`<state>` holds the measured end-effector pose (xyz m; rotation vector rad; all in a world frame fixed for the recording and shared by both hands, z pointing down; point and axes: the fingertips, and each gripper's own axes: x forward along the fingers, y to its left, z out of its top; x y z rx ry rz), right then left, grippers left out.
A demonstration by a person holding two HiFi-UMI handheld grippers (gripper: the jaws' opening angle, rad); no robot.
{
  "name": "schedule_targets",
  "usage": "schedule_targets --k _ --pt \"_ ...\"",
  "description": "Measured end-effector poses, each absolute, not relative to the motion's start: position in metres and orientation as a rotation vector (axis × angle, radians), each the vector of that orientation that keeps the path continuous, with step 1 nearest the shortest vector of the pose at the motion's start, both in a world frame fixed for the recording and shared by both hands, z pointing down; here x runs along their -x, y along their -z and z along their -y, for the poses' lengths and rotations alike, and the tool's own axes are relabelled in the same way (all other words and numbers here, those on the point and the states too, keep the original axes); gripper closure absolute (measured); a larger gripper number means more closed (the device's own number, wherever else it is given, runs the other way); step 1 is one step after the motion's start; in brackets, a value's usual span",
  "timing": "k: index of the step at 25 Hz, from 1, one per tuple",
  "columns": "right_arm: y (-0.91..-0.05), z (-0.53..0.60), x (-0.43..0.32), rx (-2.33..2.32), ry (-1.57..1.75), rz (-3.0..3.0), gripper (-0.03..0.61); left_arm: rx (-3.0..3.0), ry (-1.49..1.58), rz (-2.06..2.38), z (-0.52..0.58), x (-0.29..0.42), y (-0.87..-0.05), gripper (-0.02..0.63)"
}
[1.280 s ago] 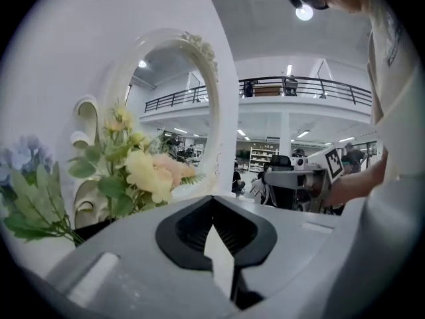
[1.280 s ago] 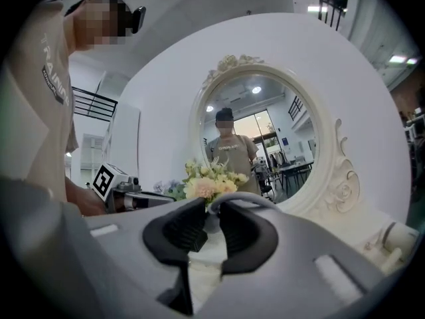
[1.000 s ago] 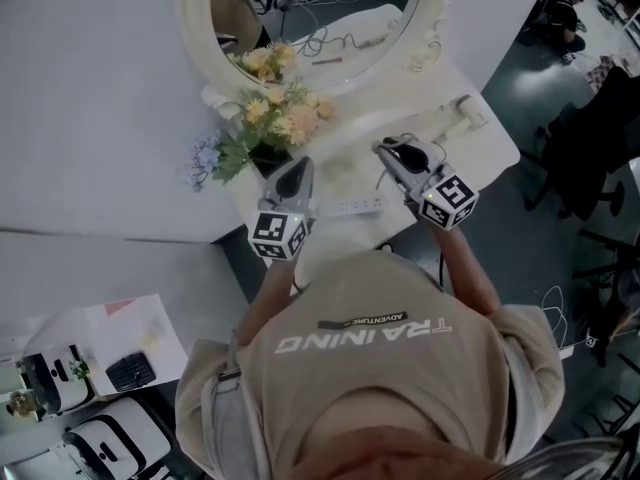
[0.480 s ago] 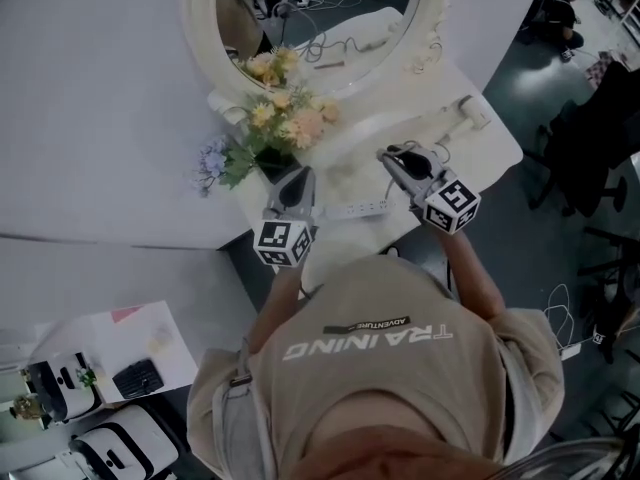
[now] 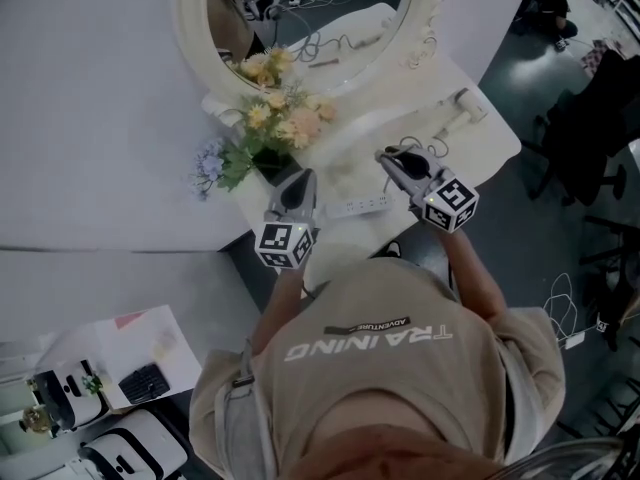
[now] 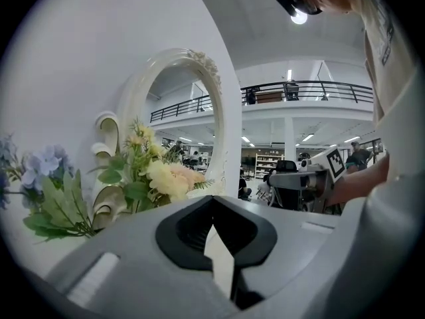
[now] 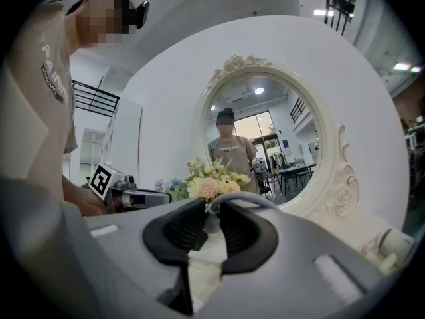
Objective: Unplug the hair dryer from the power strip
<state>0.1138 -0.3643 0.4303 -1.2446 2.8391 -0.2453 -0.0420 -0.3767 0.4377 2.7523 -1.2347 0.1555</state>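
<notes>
- The left gripper point(image 5: 299, 178) has its jaws pressed together on nothing. It hovers over the table point(image 5: 485, 156), and the flowers point(image 5: 275, 118) at its 11 o'clock hide the table behind.
- The right gripper point(image 5: 386, 155) has its jaws narrowed on a pale cord point(image 7: 249, 198), which arches over one pad. The plug itself is hard to make out.
- The power strip point(image 5: 358, 206) lies between the grippers, at the right one's 8 o'clock, its sockets too small to read.
- The hair dryer point(image 5: 462, 106) lies at that gripper's 1 o'clock, near the table edge.
</notes>
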Motion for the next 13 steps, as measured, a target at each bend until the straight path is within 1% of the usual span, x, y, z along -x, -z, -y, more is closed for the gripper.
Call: schedule_targets --k 13 --pt "-0.441 0.363 -0.110 1.236 0.267 -2.848 0.505 -2.734 -0.159 1.198 0.378 0.038 -0.448 0.607"
